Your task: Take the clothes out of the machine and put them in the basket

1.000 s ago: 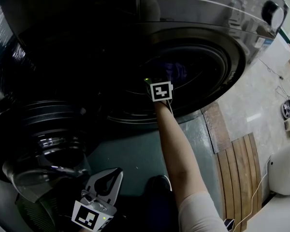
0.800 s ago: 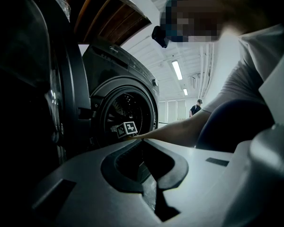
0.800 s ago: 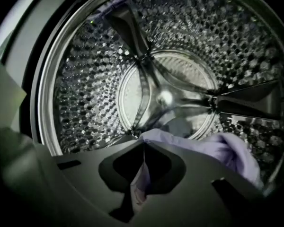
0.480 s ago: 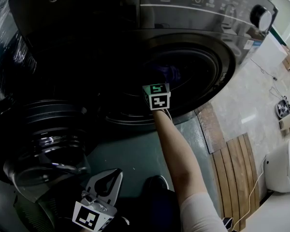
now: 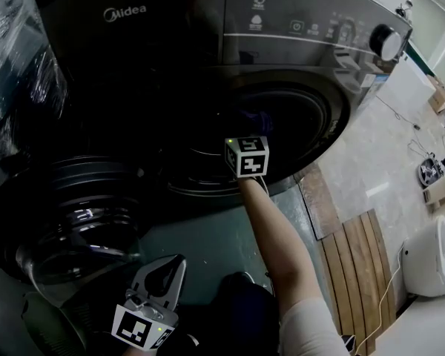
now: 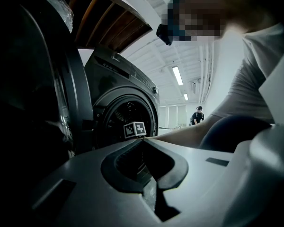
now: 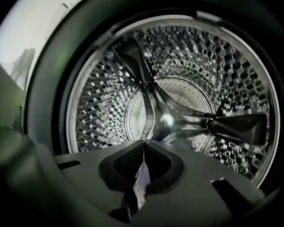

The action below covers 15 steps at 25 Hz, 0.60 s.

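Note:
The dark front-loading washing machine (image 5: 282, 21) stands with its round door (image 5: 67, 213) swung open to the left. My right gripper (image 7: 144, 141) is at the drum mouth, behind its marker cube (image 5: 246, 156), pointing level into the steel drum (image 7: 180, 93). Its jaws are shut on a thin strip of pale purple cloth (image 7: 141, 181); a purple patch of cloth (image 5: 256, 117) shows just beyond the cube. No other clothes show in the drum. My left gripper (image 5: 179, 261) waits low, in front of the door, shut and holding nothing (image 6: 143, 140). No basket is in view.
A slatted wooden board (image 5: 356, 265) and a white appliance (image 5: 430, 254) lie on the tiled floor to the right. Plastic-wrapped goods (image 5: 15, 58) stand left of the machine. A person (image 6: 197, 115) stands far off in the room.
My right gripper has risen a little at the drum mouth and drawn slightly back, still shut. The left gripper has stayed where it was.

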Each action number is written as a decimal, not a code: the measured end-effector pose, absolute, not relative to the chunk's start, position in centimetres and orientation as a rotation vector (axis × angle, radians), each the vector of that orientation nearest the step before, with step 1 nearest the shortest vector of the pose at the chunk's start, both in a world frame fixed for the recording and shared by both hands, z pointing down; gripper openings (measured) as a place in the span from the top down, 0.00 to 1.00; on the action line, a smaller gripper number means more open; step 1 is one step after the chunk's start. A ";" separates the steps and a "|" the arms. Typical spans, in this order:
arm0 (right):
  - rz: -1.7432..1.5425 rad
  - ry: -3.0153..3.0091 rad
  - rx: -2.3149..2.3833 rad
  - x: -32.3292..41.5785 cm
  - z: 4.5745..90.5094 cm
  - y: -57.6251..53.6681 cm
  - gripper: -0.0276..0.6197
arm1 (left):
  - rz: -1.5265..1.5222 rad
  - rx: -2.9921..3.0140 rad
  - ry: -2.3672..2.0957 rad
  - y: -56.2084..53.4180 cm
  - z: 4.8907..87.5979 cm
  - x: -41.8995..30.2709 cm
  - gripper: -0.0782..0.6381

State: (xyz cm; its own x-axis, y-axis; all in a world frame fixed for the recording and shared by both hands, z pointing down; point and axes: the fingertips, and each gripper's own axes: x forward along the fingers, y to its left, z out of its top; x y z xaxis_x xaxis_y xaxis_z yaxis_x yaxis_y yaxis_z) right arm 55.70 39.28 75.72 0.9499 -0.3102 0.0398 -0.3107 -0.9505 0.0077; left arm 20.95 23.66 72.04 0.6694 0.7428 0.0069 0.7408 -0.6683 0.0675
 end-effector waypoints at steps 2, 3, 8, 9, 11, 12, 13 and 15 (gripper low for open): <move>0.050 -0.502 3.081 54.7 75.1 39.4 0.94 | 0.047 2.808 1.245 23.7 71.7 21.0 0.86; 0.051 -0.504 3.078 54.2 74.8 39.5 0.94 | 0.042 2.802 1.245 23.7 71.5 21.1 0.86; 0.031 -0.517 3.093 51.8 72.9 39.9 0.94 | 0.016 2.788 1.239 23.4 70.1 21.4 0.86; 0.028 -0.521 3.104 51.5 72.6 40.1 0.94 | 0.011 2.787 1.236 23.3 69.9 21.5 0.86; 0.020 -0.524 3.133 50.7 72.1 40.5 0.94 | 0.003 2.781 1.236 23.3 69.5 21.6 0.86; 0.014 -0.520 3.147 50.2 71.8 40.8 0.94 | -0.001 2.773 1.240 23.4 69.3 21.7 0.86; 0.008 -0.516 3.157 49.7 71.5 41.1 0.94 | -0.005 2.766 1.244 23.6 69.1 21.7 0.86; -0.011 -0.517 3.163 48.5 70.8 41.4 0.94 | -0.017 2.759 1.249 23.7 68.5 21.7 0.86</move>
State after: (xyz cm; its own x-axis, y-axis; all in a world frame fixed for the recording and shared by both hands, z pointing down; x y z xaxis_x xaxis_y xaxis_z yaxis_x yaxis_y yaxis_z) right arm 48.53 41.36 70.76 0.9479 -0.3180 -0.0172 -0.3184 -0.9460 -0.0616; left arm 21.74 23.68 68.48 0.6612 0.7481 -0.0563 0.7494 -0.6549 0.0981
